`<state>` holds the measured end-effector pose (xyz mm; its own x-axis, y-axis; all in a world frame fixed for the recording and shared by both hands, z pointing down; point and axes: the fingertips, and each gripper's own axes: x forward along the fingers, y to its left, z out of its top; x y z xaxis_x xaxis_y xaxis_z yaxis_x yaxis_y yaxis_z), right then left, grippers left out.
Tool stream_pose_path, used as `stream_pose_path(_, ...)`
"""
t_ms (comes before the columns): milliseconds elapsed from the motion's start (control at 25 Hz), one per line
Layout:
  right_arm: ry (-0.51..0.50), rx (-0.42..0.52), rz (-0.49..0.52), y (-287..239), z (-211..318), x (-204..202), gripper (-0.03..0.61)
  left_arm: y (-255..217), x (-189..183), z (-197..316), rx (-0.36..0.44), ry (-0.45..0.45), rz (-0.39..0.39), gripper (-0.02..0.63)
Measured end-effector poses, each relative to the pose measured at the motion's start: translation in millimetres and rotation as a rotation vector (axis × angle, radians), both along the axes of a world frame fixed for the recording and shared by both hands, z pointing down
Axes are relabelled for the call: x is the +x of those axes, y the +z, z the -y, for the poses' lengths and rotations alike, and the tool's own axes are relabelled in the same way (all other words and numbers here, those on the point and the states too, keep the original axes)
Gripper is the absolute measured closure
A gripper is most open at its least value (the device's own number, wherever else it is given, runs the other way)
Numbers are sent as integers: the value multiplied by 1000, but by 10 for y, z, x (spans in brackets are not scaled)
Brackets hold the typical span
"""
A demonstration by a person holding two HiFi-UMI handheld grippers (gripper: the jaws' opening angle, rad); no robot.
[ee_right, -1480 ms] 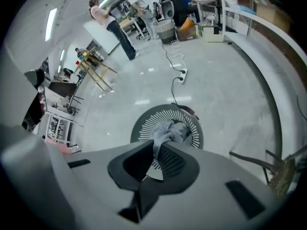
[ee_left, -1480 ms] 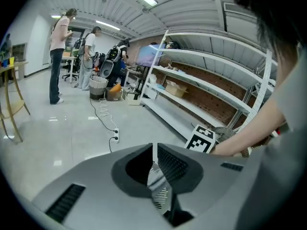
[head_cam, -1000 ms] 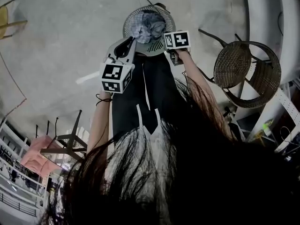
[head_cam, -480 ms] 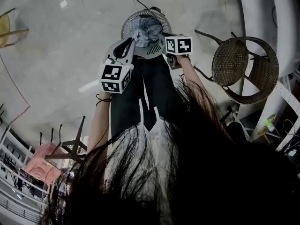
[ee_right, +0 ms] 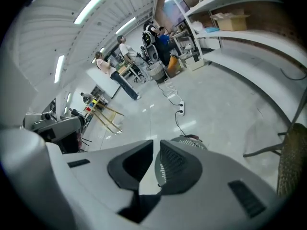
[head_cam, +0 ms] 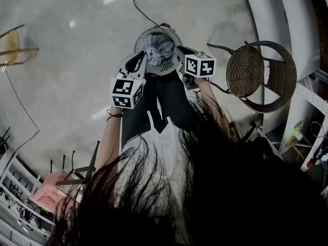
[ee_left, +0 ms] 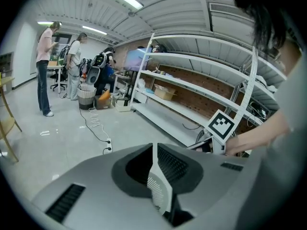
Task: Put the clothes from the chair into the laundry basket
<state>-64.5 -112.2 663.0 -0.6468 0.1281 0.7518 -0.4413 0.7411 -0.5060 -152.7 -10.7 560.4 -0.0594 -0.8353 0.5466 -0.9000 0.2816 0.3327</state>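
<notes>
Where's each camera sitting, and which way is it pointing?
Head view: on the person's head, looking steeply down at the laundry basket and wicker chair; hair, forearms, left gripper and right gripper show.
Left gripper view: rides the left gripper, facing shelving; its closed fingers and the right hand show.
Right gripper view: rides the right gripper, facing the floor; only its closed fingers show.
Shared: all three see the basket.

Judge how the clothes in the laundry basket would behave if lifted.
The clothes lie crumpled in folds, so they would probably sag and drape, not hold shape. Filling the laundry basket loosely, they are likely light for their bulk and may come up tangled together.
</notes>
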Motion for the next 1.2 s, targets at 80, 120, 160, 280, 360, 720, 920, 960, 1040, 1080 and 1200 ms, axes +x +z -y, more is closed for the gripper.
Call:
stream_pose_path(80, 22, 22, 40, -224, 43, -41, 537, -115, -8, 32, 17, 11, 7, 572)
stream_pose_path(120, 35, 31, 61, -340, 64, -63, 537, -171, -11, 48, 25, 17, 11, 572)
stream_pose_path(160, 48, 40, 83, -453, 78, -81, 537, -224, -12, 57, 32, 24, 15, 572)
stream_pose_path(280, 81, 65, 140, -775, 81, -112, 537, -365, -14, 43, 47, 42, 25, 572)
stream_pose_path(360, 103, 80, 177, -977, 72, -125, 537, -454, -22, 20, 56, 52, 32, 572)
stream_pose_path(720, 211, 169, 303, -1749, -62, -55, 537, -859, -43, -148, 109, 134, 72, 572)
stream_pose_path(920, 277, 192, 351, -2007, -257, 20, 537, -950, -23, -248, 134, 191, 76, 572)
stream_pose_path(960, 288, 193, 356, -2033, -306, 43, 537, -945, -11, -261, 135, 205, 74, 572)
stream_pose_path(1040, 304, 195, 355, -2051, -407, 89, 537, -920, 22, -274, 134, 234, 67, 573)
stream_pose_path(1080, 307, 195, 350, -2048, -458, 112, 537, -912, 42, -275, 135, 249, 64, 573)
stream_pose_path(1200, 305, 193, 330, -2020, -595, 172, 537, -916, 96, -265, 142, 283, 59, 573)
